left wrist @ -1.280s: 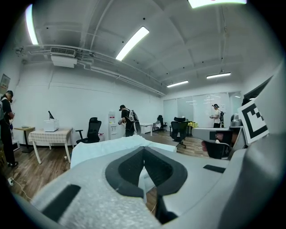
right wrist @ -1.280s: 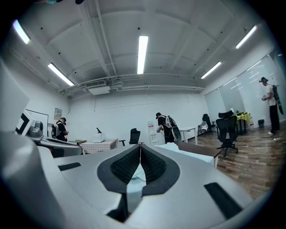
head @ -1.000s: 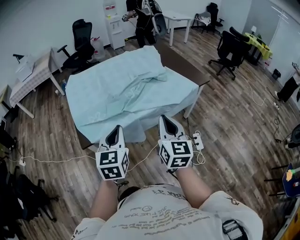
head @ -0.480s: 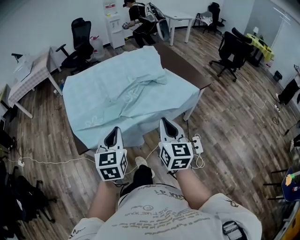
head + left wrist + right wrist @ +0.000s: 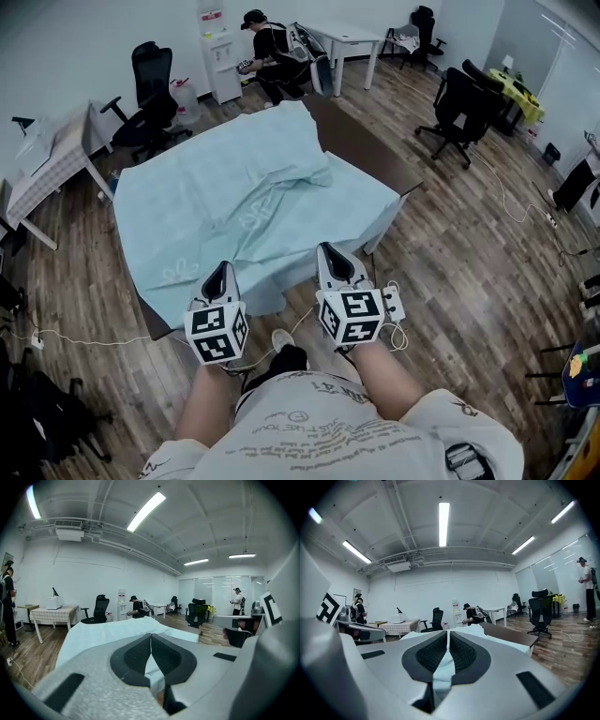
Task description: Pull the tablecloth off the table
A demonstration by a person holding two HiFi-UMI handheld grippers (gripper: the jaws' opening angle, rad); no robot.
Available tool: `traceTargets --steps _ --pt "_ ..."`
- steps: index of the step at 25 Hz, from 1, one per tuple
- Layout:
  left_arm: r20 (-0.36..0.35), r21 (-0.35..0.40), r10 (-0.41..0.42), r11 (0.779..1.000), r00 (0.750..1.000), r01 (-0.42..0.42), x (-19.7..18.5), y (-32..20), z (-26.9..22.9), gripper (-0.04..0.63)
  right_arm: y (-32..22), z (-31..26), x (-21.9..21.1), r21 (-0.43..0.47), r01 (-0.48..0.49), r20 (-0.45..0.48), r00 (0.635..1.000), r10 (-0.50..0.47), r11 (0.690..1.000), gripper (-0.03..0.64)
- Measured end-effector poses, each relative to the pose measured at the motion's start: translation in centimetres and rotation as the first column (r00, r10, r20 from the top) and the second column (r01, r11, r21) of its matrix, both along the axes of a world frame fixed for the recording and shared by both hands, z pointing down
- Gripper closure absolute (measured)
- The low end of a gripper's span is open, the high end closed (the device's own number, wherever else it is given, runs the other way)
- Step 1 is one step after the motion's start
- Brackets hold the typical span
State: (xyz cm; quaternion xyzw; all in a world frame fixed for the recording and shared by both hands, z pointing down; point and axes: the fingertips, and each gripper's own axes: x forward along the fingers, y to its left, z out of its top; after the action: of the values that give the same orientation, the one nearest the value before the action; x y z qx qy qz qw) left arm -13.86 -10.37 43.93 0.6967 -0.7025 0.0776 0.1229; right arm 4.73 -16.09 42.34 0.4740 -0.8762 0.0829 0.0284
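Observation:
A pale blue-green tablecloth (image 5: 234, 206) lies rumpled over a brown table (image 5: 361, 145), whose far right strip is bare. The cloth's near edge hangs toward me. In the head view my left gripper (image 5: 218, 273) and right gripper (image 5: 334, 253) sit side by side at that near edge. Both are shut on the cloth. In the left gripper view the left gripper (image 5: 151, 637) pinches a fold of tablecloth (image 5: 152, 670) between its dark pads. The right gripper (image 5: 447, 634) likewise clamps a strip of tablecloth (image 5: 442, 667).
A person (image 5: 264, 49) sits at the back beside a water dispenser (image 5: 216, 52) and a white desk (image 5: 349, 37). Black office chairs (image 5: 150, 89) (image 5: 459, 98) stand around. A checked side table (image 5: 52, 159) is at the left. A power strip (image 5: 392, 305) and cables lie on the wooden floor.
The cloth has slid toward me and to the left, baring more brown table at the far right. Both grippers have drawn back a little, still clamped on its edge.

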Motion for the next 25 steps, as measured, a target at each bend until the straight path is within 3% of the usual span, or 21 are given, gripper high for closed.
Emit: traceTargets --steps 14,25 --pt "-0.014 -0.011 0.039 0.999 0.999 -0.039 -4.2 -13.7 0.5 0.580 -13.4 0.3 -3.0 -0.017 -0.053 -0.014 0.999 0.052 0.998 0.603" --pt "-0.052 -0.068 0.043 0.997 0.998 -0.046 -8.0 -20.7 3.2 0.580 -20.3 1.8 -5.9 -0.025 -0.069 -0.086 0.994 0.067 0.997 0.603"
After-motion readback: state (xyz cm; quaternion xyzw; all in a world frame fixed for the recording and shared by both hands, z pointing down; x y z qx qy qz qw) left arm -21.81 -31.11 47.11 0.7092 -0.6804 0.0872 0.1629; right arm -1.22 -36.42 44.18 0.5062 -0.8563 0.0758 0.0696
